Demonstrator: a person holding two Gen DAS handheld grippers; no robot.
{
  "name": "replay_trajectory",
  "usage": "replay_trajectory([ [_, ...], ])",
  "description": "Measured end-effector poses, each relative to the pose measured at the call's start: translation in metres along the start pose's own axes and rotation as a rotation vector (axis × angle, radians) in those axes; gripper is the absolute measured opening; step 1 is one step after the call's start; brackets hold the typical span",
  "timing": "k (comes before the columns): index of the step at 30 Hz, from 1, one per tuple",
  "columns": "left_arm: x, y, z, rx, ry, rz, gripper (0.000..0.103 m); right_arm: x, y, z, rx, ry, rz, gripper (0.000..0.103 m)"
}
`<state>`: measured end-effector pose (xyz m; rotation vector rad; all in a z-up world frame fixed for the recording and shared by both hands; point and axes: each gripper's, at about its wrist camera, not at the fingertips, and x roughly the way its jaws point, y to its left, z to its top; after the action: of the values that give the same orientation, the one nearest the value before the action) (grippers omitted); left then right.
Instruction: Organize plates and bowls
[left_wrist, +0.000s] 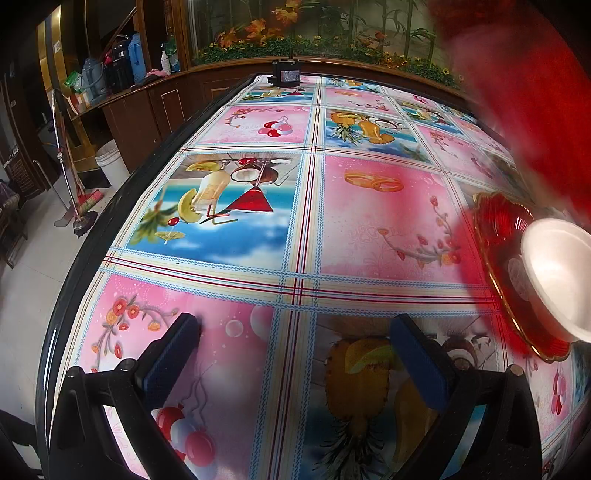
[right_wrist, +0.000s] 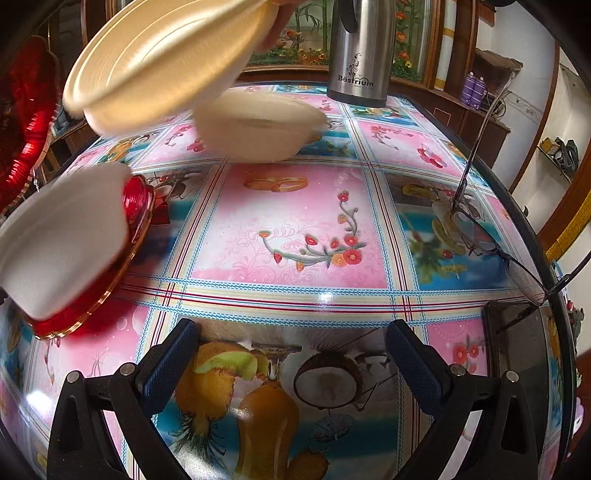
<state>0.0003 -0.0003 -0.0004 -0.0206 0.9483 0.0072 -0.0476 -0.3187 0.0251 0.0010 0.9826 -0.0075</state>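
My left gripper (left_wrist: 295, 332) is open and empty, low over the patterned tablecloth. To its right a white bowl (left_wrist: 557, 273) sits in a red glass plate (left_wrist: 495, 236). My right gripper (right_wrist: 291, 339) is also open with nothing between its fingers. In the right wrist view the same white bowl (right_wrist: 66, 236) rests on the red plate (right_wrist: 136, 199) at the left. A second white bowl (right_wrist: 258, 129) lies further back on the table, blurred. Above it a cream plate (right_wrist: 166, 48) hangs tilted in the air, with fingers (right_wrist: 277, 26) at its far rim. Another red plate (right_wrist: 22, 129) is raised at the far left.
A steel thermos (right_wrist: 360, 51) stands at the table's far edge. Spectacles (right_wrist: 476, 221) and a dark flat slab (right_wrist: 517, 350) lie at the right edge. A small black box (left_wrist: 286, 75) sits at the far end. A red blur (left_wrist: 517, 92) fills the left view's upper right.
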Motion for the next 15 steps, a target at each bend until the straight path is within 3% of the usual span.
replay_trajectory([
  [15, -0.0001, -0.0001, 0.0, 0.0, -0.001, 0.0, 0.103, -0.0002, -0.001, -0.0006, 0.0, 0.0, 0.0, 0.102],
])
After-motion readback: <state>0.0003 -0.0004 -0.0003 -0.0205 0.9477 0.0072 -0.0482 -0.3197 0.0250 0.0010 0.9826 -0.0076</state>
